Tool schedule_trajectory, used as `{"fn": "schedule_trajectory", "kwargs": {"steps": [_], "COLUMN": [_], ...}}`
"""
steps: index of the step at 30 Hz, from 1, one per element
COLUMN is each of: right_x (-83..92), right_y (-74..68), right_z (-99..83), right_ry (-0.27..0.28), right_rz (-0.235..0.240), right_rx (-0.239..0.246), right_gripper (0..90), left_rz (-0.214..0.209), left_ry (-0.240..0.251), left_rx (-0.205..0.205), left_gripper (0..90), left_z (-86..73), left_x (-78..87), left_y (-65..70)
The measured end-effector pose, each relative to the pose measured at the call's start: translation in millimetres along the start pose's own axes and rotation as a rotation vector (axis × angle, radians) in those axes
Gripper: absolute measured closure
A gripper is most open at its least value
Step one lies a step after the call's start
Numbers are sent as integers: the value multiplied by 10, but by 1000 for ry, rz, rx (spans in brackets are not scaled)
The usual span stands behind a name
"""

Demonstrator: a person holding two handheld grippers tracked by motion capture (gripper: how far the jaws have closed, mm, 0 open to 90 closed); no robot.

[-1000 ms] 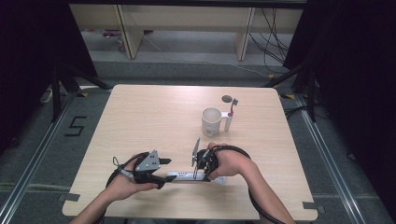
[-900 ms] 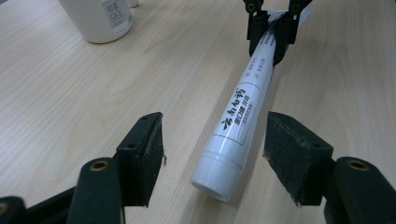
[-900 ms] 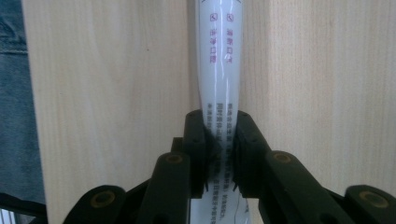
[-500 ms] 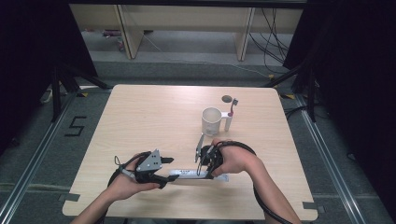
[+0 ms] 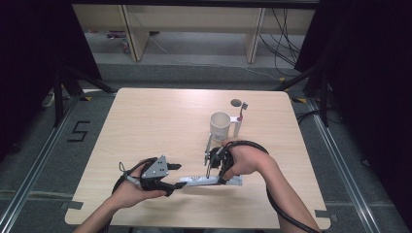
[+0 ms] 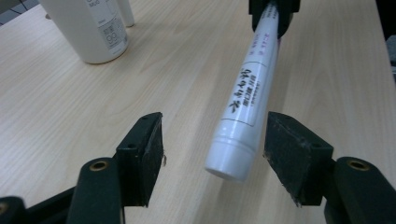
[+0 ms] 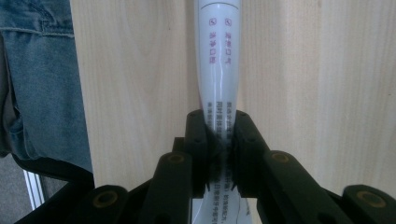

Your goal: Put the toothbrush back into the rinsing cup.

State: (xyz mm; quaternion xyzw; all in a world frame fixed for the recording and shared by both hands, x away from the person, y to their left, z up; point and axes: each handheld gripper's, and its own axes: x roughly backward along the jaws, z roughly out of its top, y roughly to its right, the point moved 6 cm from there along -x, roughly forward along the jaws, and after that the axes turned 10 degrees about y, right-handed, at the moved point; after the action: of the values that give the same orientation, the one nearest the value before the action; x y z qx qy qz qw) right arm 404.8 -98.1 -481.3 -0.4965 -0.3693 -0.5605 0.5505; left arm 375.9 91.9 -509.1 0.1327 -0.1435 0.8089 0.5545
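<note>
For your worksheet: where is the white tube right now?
In the high view the tube lies near the table's front edge, pinched by the right gripper, its cap between the open left gripper.

Probably lab, black curtains (image 5: pixel 29 58), floor rails (image 5: pixel 36 167), cables (image 5: pixel 286 29)

I see a white cup (image 5: pixel 219 125) standing right of centre in the high view, on the pale wooden table (image 5: pixel 155 126). Just right of it stands a slim white bottle (image 5: pixel 239 124) with a dark top, and a small dark round cap (image 5: pixel 236 103) lies above them. A wooden shelf unit (image 5: pixel 194 29) crosses the top of the frame, cables (image 5: pixel 284 29) trailing at upper right.
</note>
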Motion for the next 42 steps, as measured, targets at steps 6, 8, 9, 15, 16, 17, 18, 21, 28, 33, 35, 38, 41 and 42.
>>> {"fn": "schedule_trajectory", "kwargs": {"steps": [6, 8, 9, 15, 16, 17, 18, 21, 28, 33, 35, 38, 41, 42], "right_x": [86, 103, 110, 150, 145, 143, 145, 147, 160, 165, 170, 150, 144, 145], "right_y": [-3, 18, 12, -24, -24, -11, -22, -32, -49, -46, -57, -34, -35, -35], "right_z": [42, 69, 83, 165, 181, 183, 194, 224, 256, 272, 283, 291, 293, 288], "right_ry": [-26, -22, -15, -22, -13, -9, -5, 10, 12, 2, 0, 11, 14, 10], "right_rz": [-6, -11, -7, -4, 4, 1, 1, 13, 9, 1, 4, -2, -7, -11], "right_rx": [16, 54, 55, 63, 80, 98, 92, 105, 105, 131, 128, 159, 158, 158], "right_gripper": [791, 791, 791, 791, 791, 791, 791, 791, 791, 790, 789, 787, 785, 784], "left_rz": [-36, -47, -58, -82, -85, -86, -95, -106, -141, -146, -151, -156, -151, -152], "left_ry": [-5, -9, -16, -26, -30, -23, -23, -18, -6, -3, -10, -29, -17, -20], "left_rx": [-33, -40, -49, -94, -103, -95, -111, -126, -121, -130, -131, -146, -118, -117], "left_gripper": [369, 376, 379, 447, 461, 468, 472, 492, 613, 653, 657, 663, 671, 675], "left_z": [115, 150, 164, 198, 199, 198, 203, 202, 169, 160, 154, 144, 142, 143], "left_x": [-85, -144, -174, -352, -369, -389, -405, -449, -499, -492, -485, -483, -482, -479], "left_y": [87, 117, 126, 162, 164, 174, 167, 167, 191, 197, 190, 165, 184, 187]}}
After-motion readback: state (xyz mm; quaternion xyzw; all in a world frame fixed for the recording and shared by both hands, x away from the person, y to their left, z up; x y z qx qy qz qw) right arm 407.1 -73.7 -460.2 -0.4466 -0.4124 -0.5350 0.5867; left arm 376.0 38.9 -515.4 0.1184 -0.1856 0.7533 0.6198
